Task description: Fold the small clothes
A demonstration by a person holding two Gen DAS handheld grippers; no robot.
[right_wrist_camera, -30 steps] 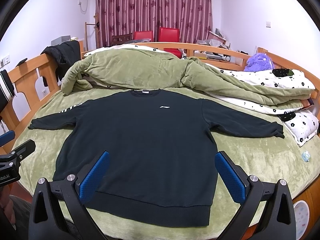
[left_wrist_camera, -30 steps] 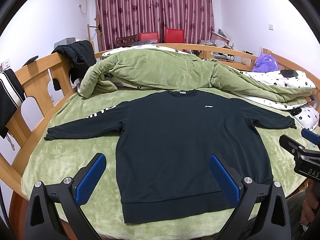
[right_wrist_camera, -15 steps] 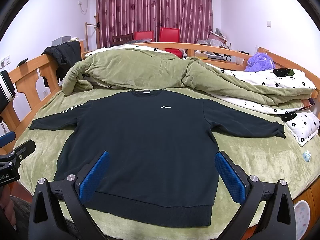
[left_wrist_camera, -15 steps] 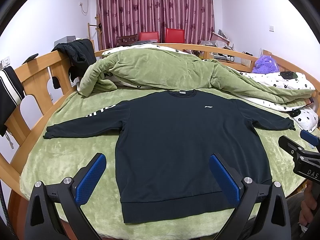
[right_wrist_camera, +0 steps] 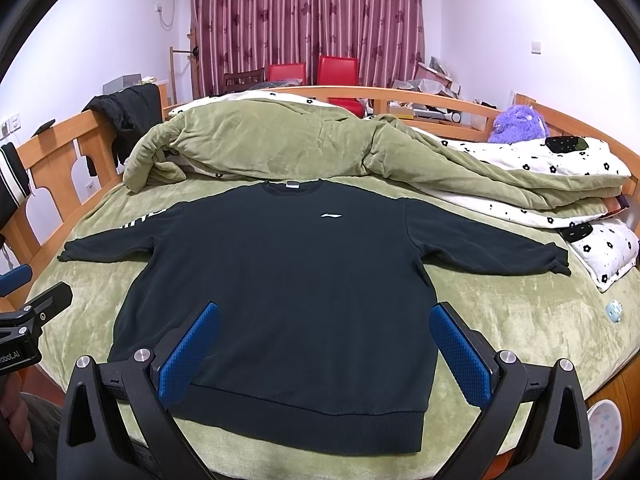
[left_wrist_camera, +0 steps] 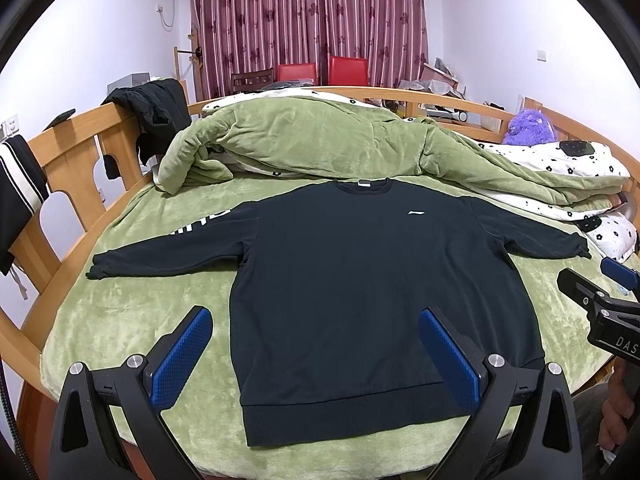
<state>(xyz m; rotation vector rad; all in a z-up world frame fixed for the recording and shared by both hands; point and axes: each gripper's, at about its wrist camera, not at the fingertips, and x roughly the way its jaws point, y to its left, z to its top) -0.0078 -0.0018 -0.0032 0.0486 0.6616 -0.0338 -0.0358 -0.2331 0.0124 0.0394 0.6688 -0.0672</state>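
Sweatshirt (left_wrist_camera: pixel 360 280) lies flat, soft, limp, likely weighty knit. You hold left gripper (left_wrist_camera: pixel 316 356) and right gripper (right_wrist_camera: pixel 324 352) spread wide, empty. Pinch cuffs or ribbed hem (right_wrist_camera: pixel 304 424); expect sag.

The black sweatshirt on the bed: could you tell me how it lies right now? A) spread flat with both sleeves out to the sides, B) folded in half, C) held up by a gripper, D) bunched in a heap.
A: the black sweatshirt lies flat on the green bed cover, sleeves out to both sides.
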